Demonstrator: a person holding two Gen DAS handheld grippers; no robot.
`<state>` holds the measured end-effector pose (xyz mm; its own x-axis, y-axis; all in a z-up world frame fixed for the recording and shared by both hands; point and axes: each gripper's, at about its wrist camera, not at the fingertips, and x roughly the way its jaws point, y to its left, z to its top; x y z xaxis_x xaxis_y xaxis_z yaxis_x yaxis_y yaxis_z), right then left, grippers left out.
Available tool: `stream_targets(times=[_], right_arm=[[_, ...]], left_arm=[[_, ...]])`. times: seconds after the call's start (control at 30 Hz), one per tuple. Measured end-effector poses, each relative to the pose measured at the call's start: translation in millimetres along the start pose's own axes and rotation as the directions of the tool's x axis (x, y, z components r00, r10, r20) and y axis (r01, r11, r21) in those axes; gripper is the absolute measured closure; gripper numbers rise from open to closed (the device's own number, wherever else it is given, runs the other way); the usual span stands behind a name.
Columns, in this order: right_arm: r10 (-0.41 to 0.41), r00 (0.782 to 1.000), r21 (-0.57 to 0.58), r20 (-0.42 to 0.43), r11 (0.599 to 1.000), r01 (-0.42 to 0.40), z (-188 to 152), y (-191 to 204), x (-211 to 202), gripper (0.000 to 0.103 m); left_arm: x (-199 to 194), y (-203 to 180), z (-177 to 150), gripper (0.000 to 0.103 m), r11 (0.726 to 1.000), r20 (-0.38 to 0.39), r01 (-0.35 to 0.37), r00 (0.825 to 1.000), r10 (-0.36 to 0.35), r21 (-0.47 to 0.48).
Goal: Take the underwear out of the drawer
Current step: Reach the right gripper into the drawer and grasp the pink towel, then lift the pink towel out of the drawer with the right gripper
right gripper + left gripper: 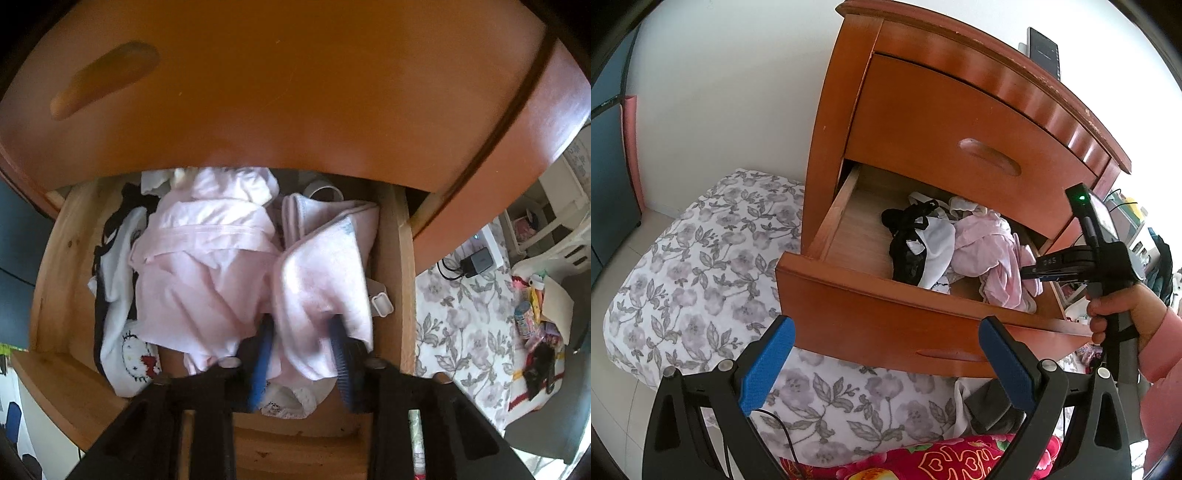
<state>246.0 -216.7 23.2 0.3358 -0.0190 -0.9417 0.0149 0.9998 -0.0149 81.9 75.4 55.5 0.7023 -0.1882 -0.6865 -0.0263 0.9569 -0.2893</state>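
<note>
The lower drawer (pixel 849 236) of the wooden nightstand (pixel 923 92) is pulled well out over the flowered bed (pixel 701 266), and its left half shows bare wood floor, so there is open room on that side; the closed upper drawer (pixel 960 136) overhangs the back of it and leaves only a low gap there. The clothes are heaped toward the drawer's right side: a black lace piece (pixel 905 243) and a white one (pixel 938 243) near the middle, pink underwear (pixel 325 280) bunched against the right wall. The right hand-held gripper (pixel 301 354) reaches in over the drawer's front right corner, its blue fingers (pixel 260 365) drawn narrow with a fold of the pink underwear pinched between them, the cloth draped over both tips. The left hand-held gripper (pixel 886 362) hangs outside, in front of the drawer's front edge and above the bed, spread wide with nothing in it.
</note>
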Motion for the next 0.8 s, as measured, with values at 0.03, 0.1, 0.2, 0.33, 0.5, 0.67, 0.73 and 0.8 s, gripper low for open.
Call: stream_targets(times=[0.03, 0.1, 0.2, 0.33, 0.5, 0.67, 0.73, 0.8], right_arm=[[0.007, 1.000, 0.005, 0.007, 1.000, -0.007, -0.4, -2.3, -2.4, 0.086], [0.001, 1.000, 0.006, 0.017, 1.000, -0.001, -0.9, -7.4, -7.5, 0.091], [0.007, 0.999, 0.002, 0.043, 1.000, -0.007, -1.4, -13.7, -20.5, 0.094], [0.014, 0.997, 0.006, 0.080, 1.000, -0.014, -2.6, -22.7, -41.4, 0.095], [0.029, 0.991, 0.022, 0.132, 0.999, -0.032, -7.7, -31.8, -71.5, 0.096], [0.045, 0.979, 0.019, 0.196, 0.999, -0.050, -14.4, -42.4, -108.2, 0.096], [0.051, 0.974, 0.017, 0.219, 0.998, -0.056, -16.2, -45.5, -120.6, 0.096], [0.060, 0.968, 0.015, 0.245, 0.998, -0.065, -18.9, -48.2, -136.0, 0.096]], left_arm=[[-0.5, -0.2, 0.1, 0.004, 1.000, 0.000, -0.001, 1.000, 0.001, 0.000], [-1.9, -1.3, 0.3, 0.004, 1.000, 0.001, -0.002, 1.000, 0.002, 0.003], [-4.9, -5.8, 0.3, 0.004, 1.000, 0.003, -0.002, 1.000, 0.002, 0.015], [-10.6, -14.5, 0.0, 0.004, 0.999, 0.006, 0.006, 1.000, -0.006, 0.038], [-20.1, -28.2, -0.9, 0.004, 0.997, 0.017, 0.018, 1.000, -0.020, 0.070], [-30.3, -42.5, -2.1, 0.004, 0.995, 0.027, 0.025, 0.999, -0.028, 0.102], [-35.1, -48.1, -2.5, 0.004, 0.993, 0.033, 0.028, 0.999, -0.032, 0.115], [-38.7, -53.1, -3.0, 0.004, 0.992, 0.037, 0.031, 0.999, -0.035, 0.126]])
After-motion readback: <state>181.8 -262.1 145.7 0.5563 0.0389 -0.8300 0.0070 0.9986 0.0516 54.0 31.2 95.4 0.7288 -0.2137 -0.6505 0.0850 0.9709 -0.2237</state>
